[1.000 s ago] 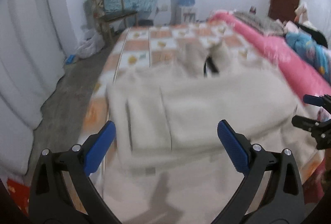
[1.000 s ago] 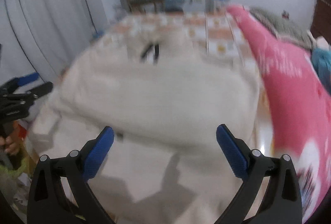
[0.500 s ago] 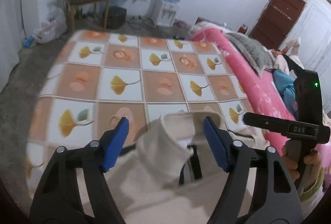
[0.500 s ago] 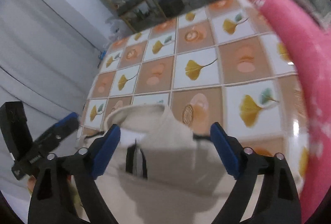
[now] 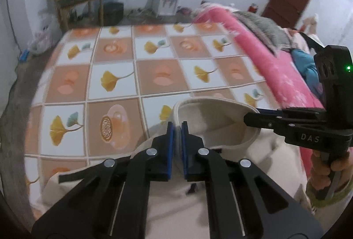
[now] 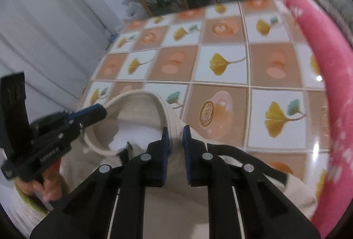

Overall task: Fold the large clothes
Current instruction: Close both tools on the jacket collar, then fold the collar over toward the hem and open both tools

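So the cream garment point(image 5: 220, 206) is lying on the bed point(image 5: 114, 84) with the leaf-print cover, collar point(image 5: 211, 115) end furthest from the camera. Both jaws have just been closing: the left hand-held gripper point(image 5: 177, 128) pinches the collar's left side, and the right hand-held gripper point(image 6: 175, 132) is clamped on its right side.
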The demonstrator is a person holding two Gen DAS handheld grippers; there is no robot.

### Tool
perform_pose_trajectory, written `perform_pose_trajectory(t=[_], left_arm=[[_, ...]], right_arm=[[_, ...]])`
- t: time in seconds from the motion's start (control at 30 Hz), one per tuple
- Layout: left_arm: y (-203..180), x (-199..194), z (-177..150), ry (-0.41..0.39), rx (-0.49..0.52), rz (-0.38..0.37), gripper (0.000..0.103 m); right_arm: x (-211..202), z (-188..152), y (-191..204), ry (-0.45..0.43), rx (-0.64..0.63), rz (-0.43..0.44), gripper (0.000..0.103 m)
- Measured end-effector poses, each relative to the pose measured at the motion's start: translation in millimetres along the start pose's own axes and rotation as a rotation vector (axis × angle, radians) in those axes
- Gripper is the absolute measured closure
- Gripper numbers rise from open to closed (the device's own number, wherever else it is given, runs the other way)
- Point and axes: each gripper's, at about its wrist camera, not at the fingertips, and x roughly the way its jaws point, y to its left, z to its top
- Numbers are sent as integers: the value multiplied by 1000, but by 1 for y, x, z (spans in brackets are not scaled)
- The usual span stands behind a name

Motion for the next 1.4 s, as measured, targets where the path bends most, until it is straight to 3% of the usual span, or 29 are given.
perform_pose_trajectory(t=[0.17,0.3,0.37,0.43,0.5,0.57,0.7,0.77,0.83,0.93,1.0,1.13,1.23,1.3,1.4], left_arm=[[-21,-49,-34,-36,97,-7,98],[-37,-68,-69,-21,171,13,98],[-42,-68,-89,7,191,28,97],[-40,-62,-108,37,189,43,87],[-33,-56,-128,95,171,42,80],[-25,-60,-140,109,154,35,80],[-11,-102,-140,-26,133,-27,80],[-10,-120,-127,-107,130,-35,80],[-13,-119,-111,-128,114,-24,82],[-22,-94,-90,-108,88,-39,81],[-29,-64,-89,-52,95,7,81],[-24,-3,-117,143,98,139,81],[-18,-9,-132,121,104,113,81],[-7,-26,-126,80,61,43,81],[8,-49,-110,-21,27,12,81]], right_arm=[[-47,-51,28,-69,-134,-30,90],[-55,-101,36,-72,-196,-82,89],[-48,-119,33,-44,-196,-101,85],[-39,-134,25,0,-173,-114,70],[-37,-145,15,29,-143,-137,65],[-45,-153,9,23,-121,-138,65],[-86,-153,7,-69,-89,-110,65],[-102,-143,10,-128,-65,-52,65],[-104,-129,19,-164,-42,5,65],[-75,-110,38,-148,-47,56,66],[-42,-105,49,-88,-49,69,69],[12,-119,51,33,-76,-20,70],[11,-131,50,40,-109,-27,71],[-4,-129,45,40,-83,-11,71],[-31,-113,32,-49,-70,-20,71]])
